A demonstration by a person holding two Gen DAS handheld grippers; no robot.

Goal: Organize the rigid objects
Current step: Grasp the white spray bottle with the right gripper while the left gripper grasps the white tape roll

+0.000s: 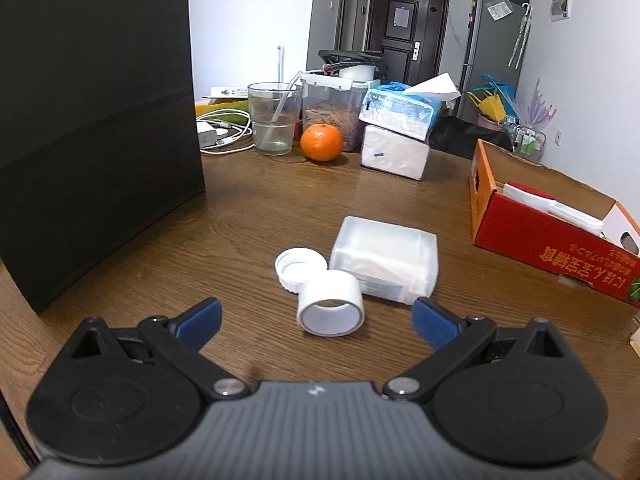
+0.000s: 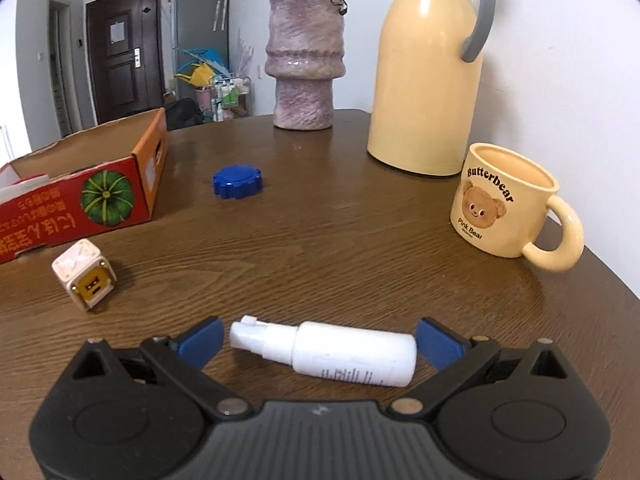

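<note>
Tape roll (image 1: 330,307): white, glossy ring lying tilted on the wooden table (image 1: 280,208), its hollow core facing the camera; it leans against a white ribbed cap (image 1: 300,270).
Plastic box (image 1: 386,261): translucent, rounded corners, just right of the cap, touching the roll.
Left gripper (image 1: 316,316): jaws spread wide, blue pads either side of the tape roll, not touching it.
Spray bottle (image 2: 332,350): white, smooth cylinder lying on its side, nozzle to the left, small print on its body.
Right gripper (image 2: 318,340): jaws spread, bottle lying between the blue pads.
Cardboard box (image 2: 84,196): red and orange, open top, pumpkin print.
Blue lid (image 2: 237,181): scalloped plastic disc, mid-table.
Cube (image 2: 85,274): small, white and yellow, near the cardboard box.
Mug (image 2: 508,208): cream ceramic, bear print.
</note>
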